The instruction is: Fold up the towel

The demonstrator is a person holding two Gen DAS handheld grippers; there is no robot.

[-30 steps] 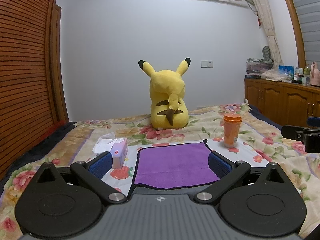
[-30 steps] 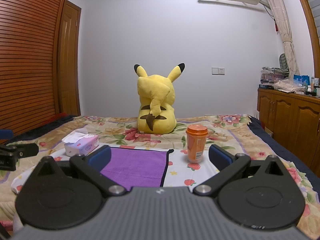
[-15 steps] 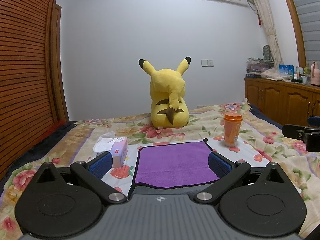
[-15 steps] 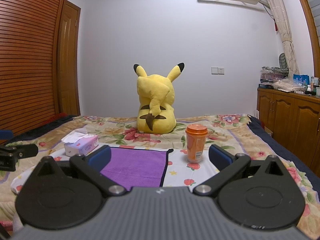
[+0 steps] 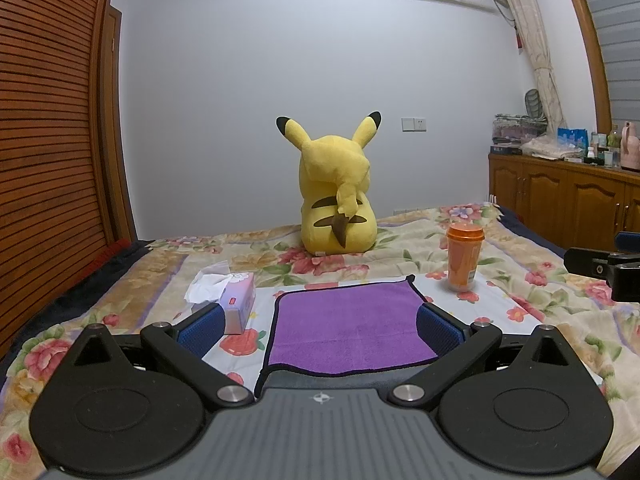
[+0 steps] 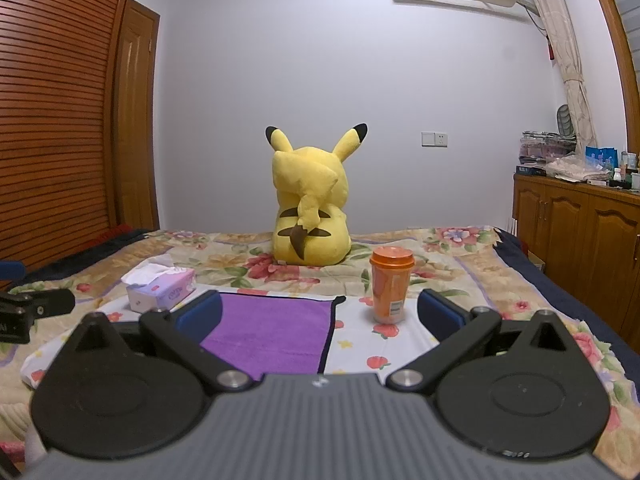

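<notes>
I see the purple towel [image 5: 348, 326] flat on the bed [image 5: 532, 292], framed between my left claw's [image 5: 320, 322] spread fingers; my right claw [image 6: 320, 312], also spread and empty, has it low-left.

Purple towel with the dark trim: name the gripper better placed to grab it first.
Left. The left gripper is open with the purple towel centred between its fingers; the right gripper, also open, faces mostly bare sheet.
</notes>
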